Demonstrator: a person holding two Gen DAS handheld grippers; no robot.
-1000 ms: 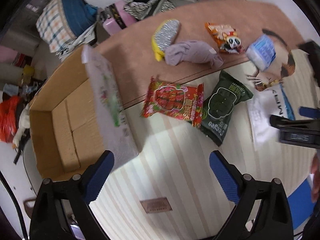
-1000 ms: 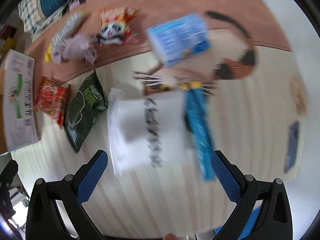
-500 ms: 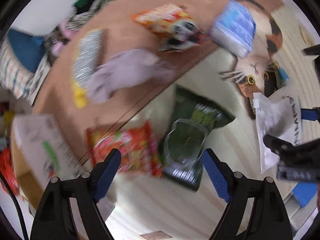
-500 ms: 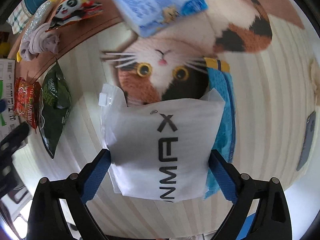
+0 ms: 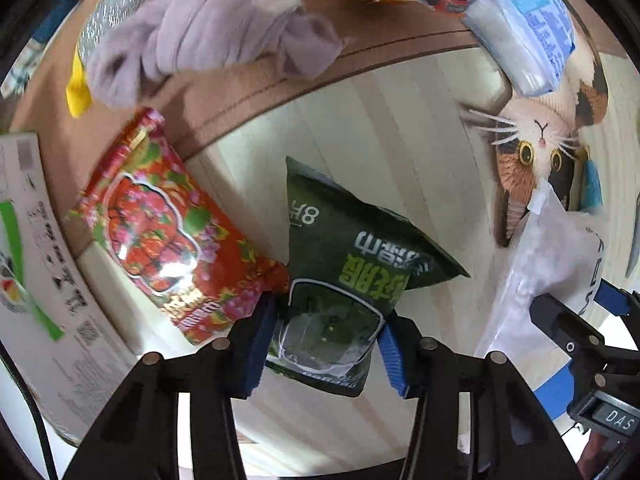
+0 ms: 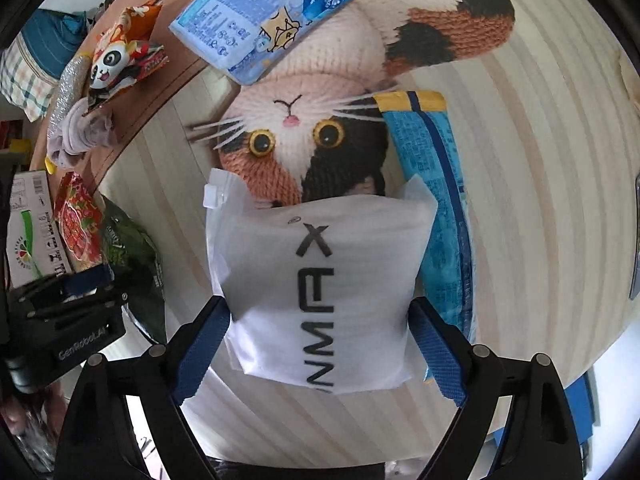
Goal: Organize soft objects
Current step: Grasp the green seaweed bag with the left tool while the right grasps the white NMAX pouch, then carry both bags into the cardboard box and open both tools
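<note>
— How far along are you?

— Early, I'd judge. My left gripper (image 5: 326, 338) has its jaws pressed against the dark green packet (image 5: 352, 280) on the table (image 5: 400, 140). My right gripper (image 6: 320, 344) has its jaws apart around the white pouch (image 6: 316, 284).

— What's left?

— The red packet (image 5: 160, 236), lilac cloth (image 5: 208, 32) and tissue pack (image 6: 260, 12) lie loose.

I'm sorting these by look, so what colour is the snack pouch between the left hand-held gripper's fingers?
Dark green pouch with lighter green lettering; clearest in the left wrist view.
</note>
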